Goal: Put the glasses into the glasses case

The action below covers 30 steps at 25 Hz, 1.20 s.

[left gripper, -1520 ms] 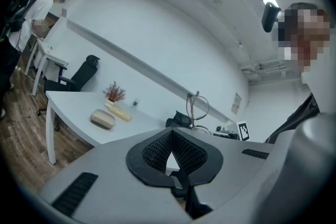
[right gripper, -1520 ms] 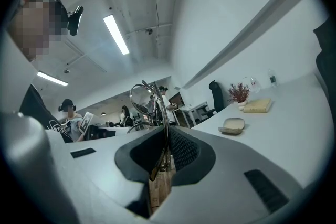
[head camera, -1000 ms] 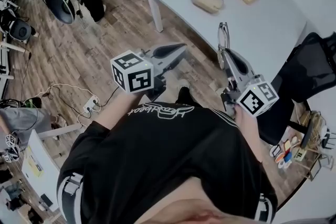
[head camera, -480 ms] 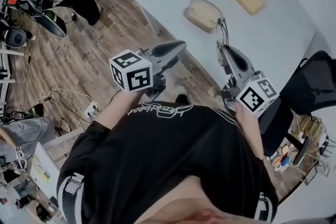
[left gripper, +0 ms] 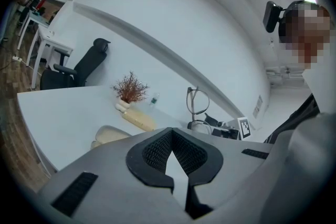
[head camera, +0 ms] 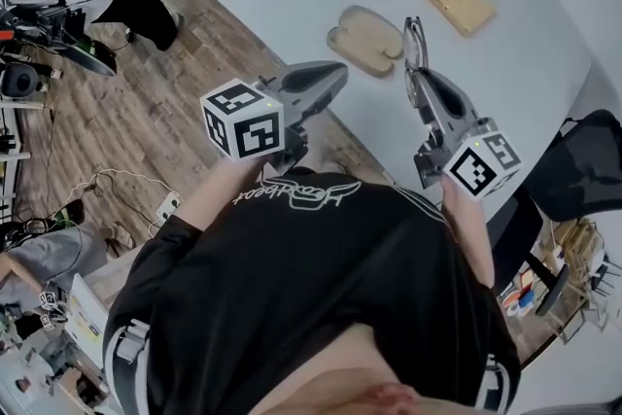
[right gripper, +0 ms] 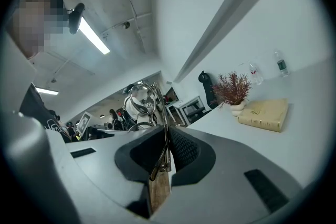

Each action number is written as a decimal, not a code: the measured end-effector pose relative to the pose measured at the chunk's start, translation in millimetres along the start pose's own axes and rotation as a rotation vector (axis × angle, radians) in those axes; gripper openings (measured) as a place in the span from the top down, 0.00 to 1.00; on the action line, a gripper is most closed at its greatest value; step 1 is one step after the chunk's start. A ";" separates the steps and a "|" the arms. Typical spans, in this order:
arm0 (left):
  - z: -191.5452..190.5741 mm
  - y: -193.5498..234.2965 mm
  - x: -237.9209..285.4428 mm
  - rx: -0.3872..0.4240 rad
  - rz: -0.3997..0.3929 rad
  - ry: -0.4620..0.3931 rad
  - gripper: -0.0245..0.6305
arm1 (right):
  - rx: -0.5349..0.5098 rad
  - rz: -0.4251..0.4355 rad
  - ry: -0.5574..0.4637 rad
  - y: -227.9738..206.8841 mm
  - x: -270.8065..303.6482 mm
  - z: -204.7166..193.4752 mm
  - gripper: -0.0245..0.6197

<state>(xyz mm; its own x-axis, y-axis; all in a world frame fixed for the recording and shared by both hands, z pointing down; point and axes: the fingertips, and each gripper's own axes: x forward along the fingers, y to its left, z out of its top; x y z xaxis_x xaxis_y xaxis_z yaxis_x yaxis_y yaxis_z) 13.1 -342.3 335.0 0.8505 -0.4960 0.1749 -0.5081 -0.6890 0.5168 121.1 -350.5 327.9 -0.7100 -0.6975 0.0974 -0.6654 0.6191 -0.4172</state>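
Glasses (head camera: 415, 46) stand upright, clamped at the frame between the jaws of the right gripper (head camera: 420, 85), above the white table (head camera: 525, 63) and just beside the open glasses case (head camera: 367, 36). The left gripper (head camera: 336, 74) hovers near the case, jaws slightly apart with nothing between them.

The right gripper (right gripper: 166, 140) has its jaws closed on the glasses (right gripper: 142, 100) — the thin metal frame is pinched between the pads, with one round lens standing above them. Beyond, on the white tabletop (right gripper: 302, 139), a pale flat block (right gripper: 265, 113) lies beside a small potted dried plant (right gripper: 232, 91) — a bottle (right gripper: 282, 65) stands farther back.
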 end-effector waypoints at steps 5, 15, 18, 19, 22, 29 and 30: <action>3.9 11.9 7.8 -0.013 0.003 0.013 0.95 | -0.002 -0.003 0.018 -10.3 11.7 1.8 0.92; 6.9 48.8 27.8 -0.044 0.000 0.064 0.95 | 0.026 -0.044 0.035 -38.2 35.6 -0.1 0.92; 9.9 61.5 34.8 -0.058 -0.004 0.076 0.95 | 0.021 -0.070 0.053 -49.7 44.3 -2.9 0.92; 9.8 65.5 36.8 -0.066 -0.005 0.081 0.95 | 0.020 -0.078 0.060 -53.6 47.0 -4.0 0.92; 9.1 78.5 42.8 -0.079 -0.008 0.103 0.95 | 0.019 -0.101 0.072 -64.1 56.2 -6.4 0.92; 9.8 105.0 52.0 -0.102 -0.009 0.134 0.95 | 0.000 -0.142 0.101 -85.0 78.9 -15.1 0.92; 10.0 108.3 52.6 -0.104 -0.008 0.139 0.95 | -0.008 -0.148 0.107 -87.4 81.9 -16.2 0.92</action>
<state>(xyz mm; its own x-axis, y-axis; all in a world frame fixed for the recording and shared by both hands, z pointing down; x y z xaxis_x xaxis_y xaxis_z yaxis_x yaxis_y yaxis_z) 1.4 -448.3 391.8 0.8685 -0.4080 0.2813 -0.4909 -0.6301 0.6016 117.4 -455.9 386.9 -0.6245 -0.7390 0.2527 -0.7658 0.5157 -0.3843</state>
